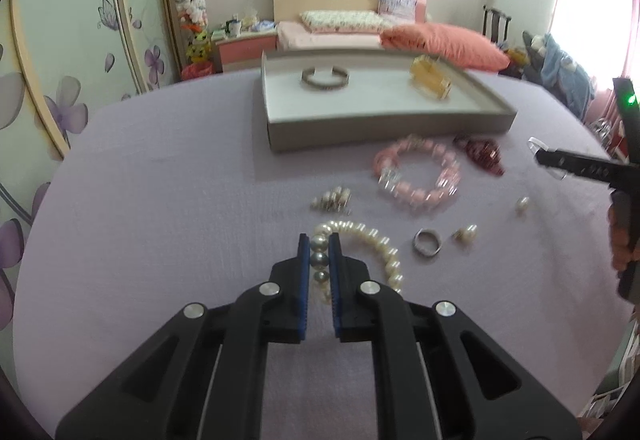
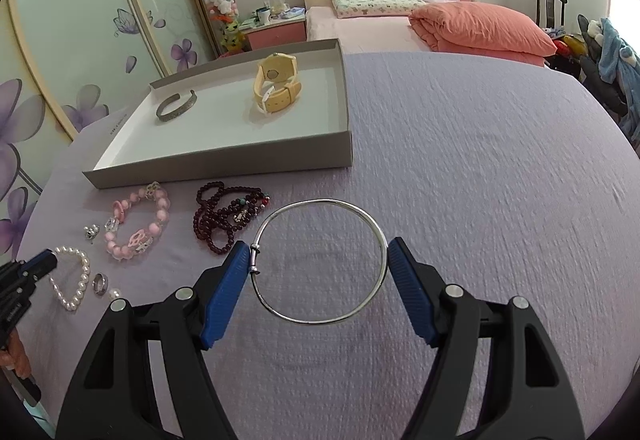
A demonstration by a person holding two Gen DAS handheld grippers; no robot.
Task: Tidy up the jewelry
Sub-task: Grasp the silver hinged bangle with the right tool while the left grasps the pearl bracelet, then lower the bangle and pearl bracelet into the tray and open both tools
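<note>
My left gripper (image 1: pixel 319 240) is shut on the white pearl bracelet (image 1: pixel 376 244) lying on the lilac cloth; several pearls sit between its blue pads. My right gripper (image 2: pixel 318 252) is shut on a thin silver bangle (image 2: pixel 320 262), its pads touching the ring's left and right sides. A grey tray (image 2: pixel 224 160) holds a silver cuff (image 2: pixel 176 106) and a yellow watch (image 2: pixel 276 82). The tray also shows in the left wrist view (image 1: pixel 384 124).
Loose on the cloth: a pink bead bracelet (image 2: pixel 136 224), dark red beads (image 2: pixel 224 216), a silver ring (image 1: pixel 428 242), pearl earrings (image 1: pixel 466 232) and a small pearl cluster (image 1: pixel 332 198). A bed with an orange duvet (image 2: pixel 480 28) stands behind.
</note>
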